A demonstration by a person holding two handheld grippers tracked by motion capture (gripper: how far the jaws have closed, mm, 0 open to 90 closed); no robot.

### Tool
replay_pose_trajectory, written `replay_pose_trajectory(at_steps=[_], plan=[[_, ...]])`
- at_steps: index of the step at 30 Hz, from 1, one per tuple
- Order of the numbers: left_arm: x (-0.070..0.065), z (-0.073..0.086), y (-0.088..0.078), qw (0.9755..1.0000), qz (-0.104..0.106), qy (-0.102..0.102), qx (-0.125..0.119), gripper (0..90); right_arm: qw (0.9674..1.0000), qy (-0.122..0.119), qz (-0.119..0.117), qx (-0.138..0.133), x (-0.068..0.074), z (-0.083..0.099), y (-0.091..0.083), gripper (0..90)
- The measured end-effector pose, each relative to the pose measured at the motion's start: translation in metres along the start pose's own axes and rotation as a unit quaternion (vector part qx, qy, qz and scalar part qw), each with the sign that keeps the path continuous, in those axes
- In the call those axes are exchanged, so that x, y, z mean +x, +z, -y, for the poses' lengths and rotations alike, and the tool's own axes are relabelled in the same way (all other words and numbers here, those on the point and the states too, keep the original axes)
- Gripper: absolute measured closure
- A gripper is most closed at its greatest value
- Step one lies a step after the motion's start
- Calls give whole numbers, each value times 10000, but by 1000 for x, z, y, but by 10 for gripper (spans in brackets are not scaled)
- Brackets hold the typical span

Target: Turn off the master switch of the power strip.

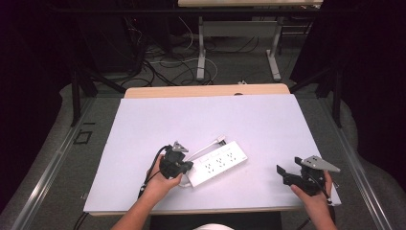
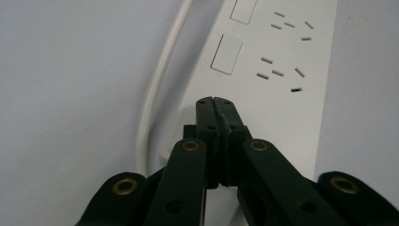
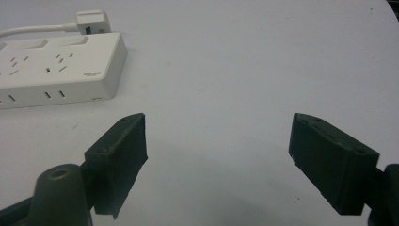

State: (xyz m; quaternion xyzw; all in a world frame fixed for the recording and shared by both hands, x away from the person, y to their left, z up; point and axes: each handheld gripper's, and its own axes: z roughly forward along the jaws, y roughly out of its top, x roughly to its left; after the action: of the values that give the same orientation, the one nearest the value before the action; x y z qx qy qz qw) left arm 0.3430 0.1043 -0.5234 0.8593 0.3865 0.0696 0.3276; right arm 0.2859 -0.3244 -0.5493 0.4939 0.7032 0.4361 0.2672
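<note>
A white power strip (image 1: 218, 164) lay on the white table (image 1: 268, 120), its cable (image 2: 157, 89) running along one side. The left claw (image 2: 217, 101), jaws pressed together on nothing, rested over the strip's near end; the right claw (image 3: 217, 141) gaped wide, empty, well apart

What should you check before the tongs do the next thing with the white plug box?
1. Power strip lying flat on the table: ok.
2. Left tongs shut, tips over the strip's near end: ok.
3. Are the tips touching the strip: cannot tell.
4. Right tongs open, holding nothing: ok.
5. Right tongs apart from the strip: ok.
6. Cord and plug out of the tongs' way: ok.
</note>
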Motion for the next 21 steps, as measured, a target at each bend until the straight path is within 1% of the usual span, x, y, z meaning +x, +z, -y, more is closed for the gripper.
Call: replay_pose_trajectory(at_steps=[1, 4, 5, 6, 7, 8, 10, 11, 15, 16, 17, 19, 20, 21], plan=[[0, 0, 0, 10000, 10, -16, -19, 900, 10000, 1, 3, -59, 0, 0, 1, 189], [0, 0, 0, 10000, -11, -26, -33, 900, 10000, -13, 3, -62, 1, 0, 1, 189], [-1, 0, 0, 10000, -29, -37, -38, 900, 10000, -22, -30, -32, 0, 0, 1, 189], [-1, 0, 0, 10000, -14, -41, -1, 900, 10000, -14, -30, -33, 0, 0, 1, 189], [-2, 0, 0, 9999, -5, -105, -16, 900, 10000, -10, -32, -31, 0, 0, 1, 189], [-2, -1, 1, 10000, -12, -91, -4, 900, 10000, -8, -19, 18, 0, 0, 0, 189], [-2, -1, 1, 10000, -6, -65, -14, 900, 10000, -11, -12, 0, 0, 0, 0, 189], [-3, -1, 1, 10000, 2, -75, -24, 900, 10000, -10, -10, -60, 0, 0, 1, 189], [-4, -2, -2, 9999, 40, -109, -20, 900, 10000, -2, -4, -60, 0, 0, 1, 189], [-4, -2, -2, 10000, 9, -42, -21, 900, 10000, -15, -8, -62, 0, 0, 1, 189], [-4, -2, -3, 10000, -5, -39, -35, 900, 10000, -3, -5, -60, 0, 0, 1, 189], [-5, -2, -3, 10000, -12, -43, -37, 900, 10000, 1, 1, -58, 0, 0, 1, 189], [-5, -2, -3, 10000, 17, -91, -16, 900, 10000, -2, -12, -43, 0, 0, 0, 189], [-5, -3, -4, 10000, 30, -86, 11, 900, 10000, -3, 7, -35, 1, 0, 0, 189]])
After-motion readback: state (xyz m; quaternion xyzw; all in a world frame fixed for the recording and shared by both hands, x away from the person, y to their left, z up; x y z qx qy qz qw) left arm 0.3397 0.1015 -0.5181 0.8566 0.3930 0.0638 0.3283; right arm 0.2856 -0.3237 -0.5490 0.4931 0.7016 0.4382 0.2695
